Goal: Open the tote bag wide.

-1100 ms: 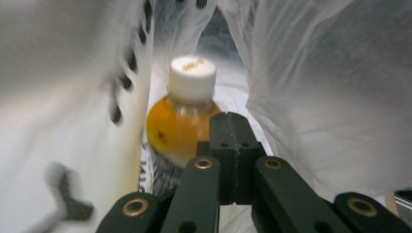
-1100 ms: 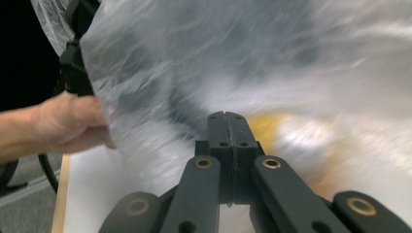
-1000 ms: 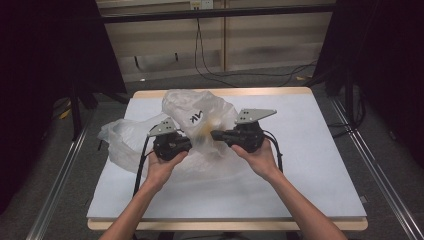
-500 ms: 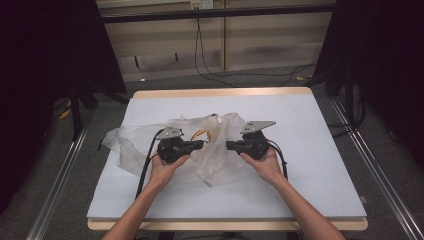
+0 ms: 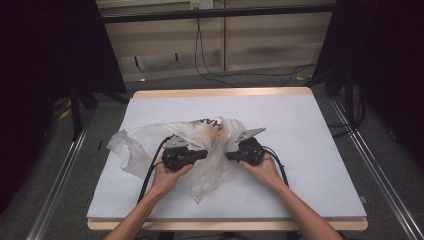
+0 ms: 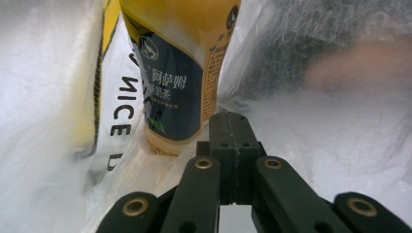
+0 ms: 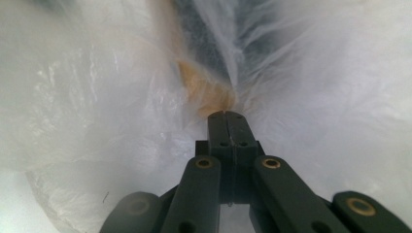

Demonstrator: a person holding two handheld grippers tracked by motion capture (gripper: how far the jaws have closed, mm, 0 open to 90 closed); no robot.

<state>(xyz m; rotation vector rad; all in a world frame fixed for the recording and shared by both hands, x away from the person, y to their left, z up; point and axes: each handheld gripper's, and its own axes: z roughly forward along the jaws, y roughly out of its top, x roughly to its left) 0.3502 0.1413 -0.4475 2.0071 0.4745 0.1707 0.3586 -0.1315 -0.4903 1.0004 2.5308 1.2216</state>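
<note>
A table (image 5: 320, 150) with a pale grey top and a light wooden edge stands on a grey floor (image 5: 95, 120). Behind it runs a wall of beige panels (image 5: 275, 37), crossed by a dark horizontal bar (image 5: 215, 12). Black cables (image 5: 220, 70) hang down the wall and trail across the floor. Dark curtains (image 5: 45, 65) close off both sides. Metal rails (image 5: 57, 185) flank the table.

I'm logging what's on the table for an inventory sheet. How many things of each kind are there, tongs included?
Plastic bag: 1
Bottle with yellow and dark blue label, inside the bag: 1
Tongs: 2, left tongs and right tongs, each pinching the bag's film
Total: 4
</note>
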